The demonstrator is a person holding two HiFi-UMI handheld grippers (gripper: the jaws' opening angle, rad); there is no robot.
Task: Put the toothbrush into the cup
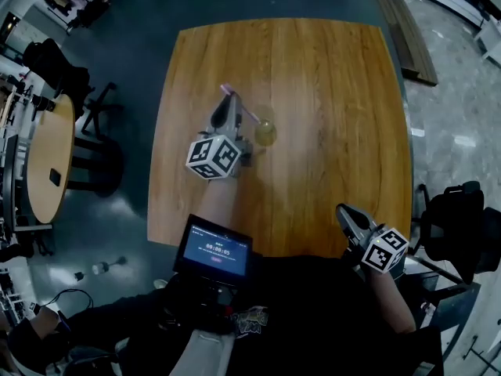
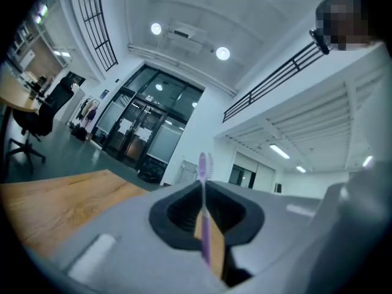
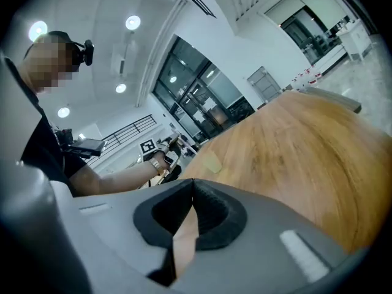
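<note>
Clamped on the purple toothbrush point(image 2: 204, 225) with the left gripper point(image 1: 228, 100), bristles sticking out past the tips. Yellowish cup point(image 1: 265, 132) just right of that claw on the table point(image 1: 329, 92). Pressed together on nothing at the right gripper point(image 1: 347, 214), well apart from both.

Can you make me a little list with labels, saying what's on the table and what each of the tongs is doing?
table: wooden, brown
cup: yellowish, stands on the table just beside the left tongs
toothbrush: purple, bristle end sticking out past the tips, not in the cup yet
left tongs: shut on the toothbrush, above the table
right tongs: shut, nothing between them, at the table's near right edge
</note>
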